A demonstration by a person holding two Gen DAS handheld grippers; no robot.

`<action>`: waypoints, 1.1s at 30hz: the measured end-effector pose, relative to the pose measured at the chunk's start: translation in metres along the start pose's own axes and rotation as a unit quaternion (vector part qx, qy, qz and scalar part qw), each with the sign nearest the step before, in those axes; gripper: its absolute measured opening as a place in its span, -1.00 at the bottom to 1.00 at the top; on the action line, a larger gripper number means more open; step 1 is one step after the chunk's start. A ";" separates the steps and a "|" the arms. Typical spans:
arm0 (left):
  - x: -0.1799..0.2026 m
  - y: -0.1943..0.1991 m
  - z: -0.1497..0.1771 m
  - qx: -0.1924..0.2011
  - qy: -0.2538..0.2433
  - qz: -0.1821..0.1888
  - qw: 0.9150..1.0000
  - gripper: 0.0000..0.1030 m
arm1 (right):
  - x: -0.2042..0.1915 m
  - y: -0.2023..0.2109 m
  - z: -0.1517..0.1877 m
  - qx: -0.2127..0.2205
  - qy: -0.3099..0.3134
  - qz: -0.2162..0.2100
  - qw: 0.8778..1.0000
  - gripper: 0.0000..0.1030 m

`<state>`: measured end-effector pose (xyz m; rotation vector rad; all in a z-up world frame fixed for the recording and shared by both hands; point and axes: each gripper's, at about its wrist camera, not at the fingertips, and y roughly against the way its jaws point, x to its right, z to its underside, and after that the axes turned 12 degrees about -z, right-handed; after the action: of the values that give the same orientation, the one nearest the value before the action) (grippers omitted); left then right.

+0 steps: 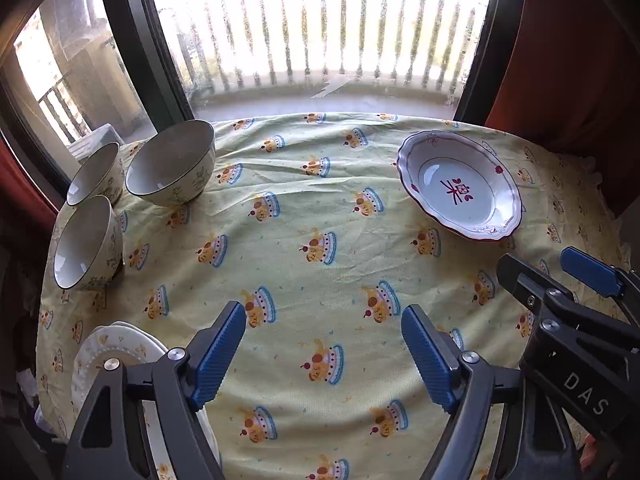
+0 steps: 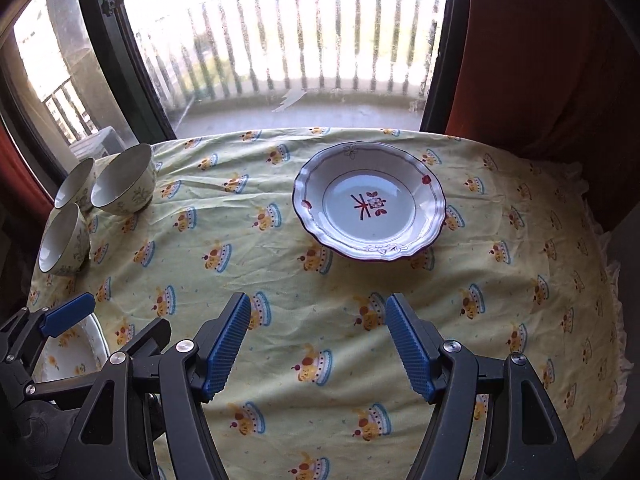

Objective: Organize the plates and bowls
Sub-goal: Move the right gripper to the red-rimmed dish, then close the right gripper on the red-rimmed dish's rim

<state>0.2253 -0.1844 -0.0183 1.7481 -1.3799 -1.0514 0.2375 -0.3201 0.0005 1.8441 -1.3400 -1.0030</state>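
Desk (image 2: 500,300) under yellow cartoon-print cloth (image 1: 320,216), window (image 2: 280,20) behind. Patterned plate (image 2: 370,204) sits far centre-right, straight ahead of the right hand-held gripper (image 2: 318,346), well apart, bare cloth between. Cream plate (image 1: 116,354) at near-left edge, partly under the left hand-held gripper (image 1: 324,356). Three bowls (image 1: 172,166) (image 1: 94,174) (image 1: 86,244) clustered far-left, close together. Both grippers wide open, holding nothing, above the cloth.
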 end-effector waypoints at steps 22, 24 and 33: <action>0.100 -0.092 -0.094 0.001 0.050 -0.030 0.998 0.26 | 0.118 -0.086 -0.091 0.005 -0.040 0.020 0.999 0.43; 0.106 -0.103 -0.100 0.000 0.053 -0.031 0.998 0.24 | 0.125 -0.097 -0.096 0.005 -0.046 0.019 0.999 0.43; 0.126 -0.130 -0.115 -0.014 0.043 -0.022 0.999 0.16 | 0.151 -0.132 -0.107 -0.007 -0.084 0.023 0.996 0.43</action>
<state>0.3998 -0.2761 -0.1031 1.7887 -1.2738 -1.0017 0.4204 -0.4224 -0.0884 1.7422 -1.4632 -1.1610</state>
